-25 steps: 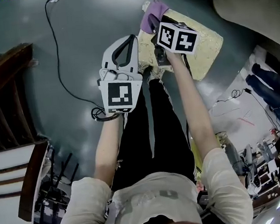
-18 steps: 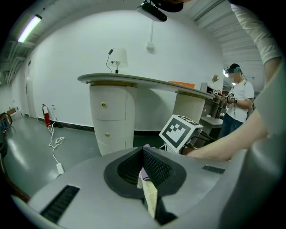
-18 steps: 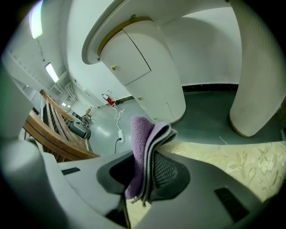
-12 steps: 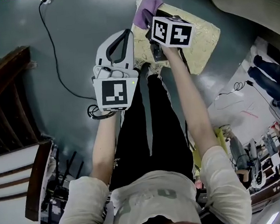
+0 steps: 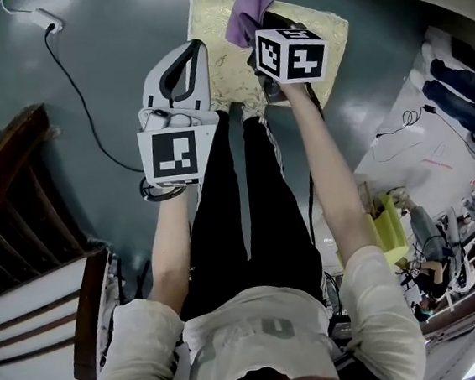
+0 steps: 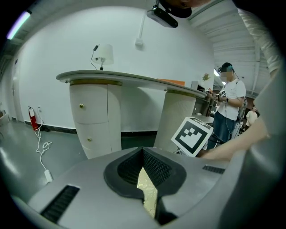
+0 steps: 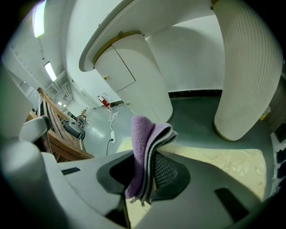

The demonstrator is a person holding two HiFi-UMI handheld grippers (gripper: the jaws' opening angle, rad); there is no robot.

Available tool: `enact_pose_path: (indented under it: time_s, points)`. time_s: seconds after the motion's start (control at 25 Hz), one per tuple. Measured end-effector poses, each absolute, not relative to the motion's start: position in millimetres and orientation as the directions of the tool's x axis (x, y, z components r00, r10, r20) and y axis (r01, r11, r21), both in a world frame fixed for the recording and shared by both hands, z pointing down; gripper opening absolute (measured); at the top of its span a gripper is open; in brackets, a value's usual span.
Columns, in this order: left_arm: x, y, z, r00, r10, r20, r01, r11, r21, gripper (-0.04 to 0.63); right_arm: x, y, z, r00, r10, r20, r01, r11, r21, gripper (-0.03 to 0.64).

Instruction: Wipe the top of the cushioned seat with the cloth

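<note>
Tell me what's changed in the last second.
The right tool, clamped on the purple cloth, has slid from the cushioned seat's far left corner inward along its far edge. The left tool now hangs over the seat's left edge instead of beside it. Unchanged: the grip on the cloth; the left tool shut and empty.

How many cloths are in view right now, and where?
1. The purple cloth is pinched by the right gripper and held over the far edge of the cushioned seat. Another could lie hidden behind the person's arms or legs, but none shows.
</note>
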State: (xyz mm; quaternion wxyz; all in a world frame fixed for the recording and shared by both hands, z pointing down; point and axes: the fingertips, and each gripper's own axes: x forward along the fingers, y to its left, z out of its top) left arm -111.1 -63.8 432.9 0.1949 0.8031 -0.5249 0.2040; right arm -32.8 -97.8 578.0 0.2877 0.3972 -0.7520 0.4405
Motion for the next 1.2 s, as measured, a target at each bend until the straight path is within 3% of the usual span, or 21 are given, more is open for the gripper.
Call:
enact_pose_path:
  time_s: [0.8,1.2]
  points:
    - [-37,-82,439,0.459,-0.684,0.567,-0.849,-0.525,0.054,0.005,151,-85,578,-0.306,-0.422,0.853,-0.945,0.24,-0.221,0.094]
    - [-6,-77,437,0.504,-0.658,0.559,-0.827,-0.554,0.094,0.005,197,-79,579,-0.219,-0.427,0.877,-0.965,0.23,-0.129,0.092]
